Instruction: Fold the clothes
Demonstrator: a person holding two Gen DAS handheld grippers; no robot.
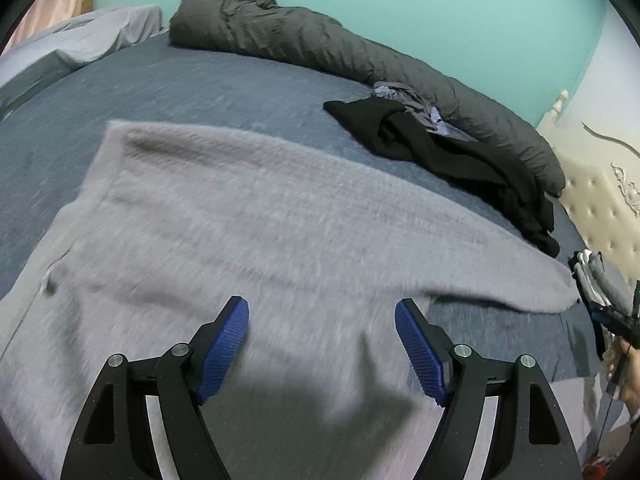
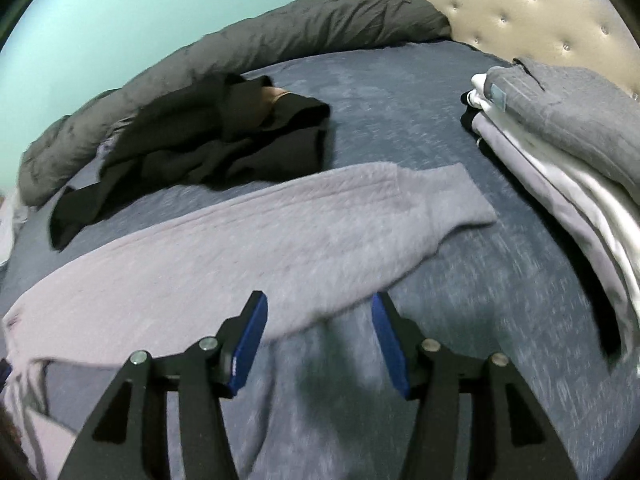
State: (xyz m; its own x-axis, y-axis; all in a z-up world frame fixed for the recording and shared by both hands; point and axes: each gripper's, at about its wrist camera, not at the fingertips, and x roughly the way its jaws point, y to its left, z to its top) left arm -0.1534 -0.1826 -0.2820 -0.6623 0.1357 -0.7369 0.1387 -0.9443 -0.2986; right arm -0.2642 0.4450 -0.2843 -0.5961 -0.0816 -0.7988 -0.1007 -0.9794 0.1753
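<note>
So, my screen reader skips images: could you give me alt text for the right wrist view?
The right gripper, jaws open and empty, hovers over a light grey sweater spread on a blue-grey bed, one sleeve stretched right. Behind lie crumpled black clothes and a dark duvet; folded clothes are stacked right.

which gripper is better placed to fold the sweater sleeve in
Right, probably. The right gripper hangs open above the grey sweater sleeve; the left gripper is over the body.

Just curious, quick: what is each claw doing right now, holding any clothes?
Left claw: open, empty, above the grey sweater.
Right claw: open, empty, over the sweater's sleeve.
</note>
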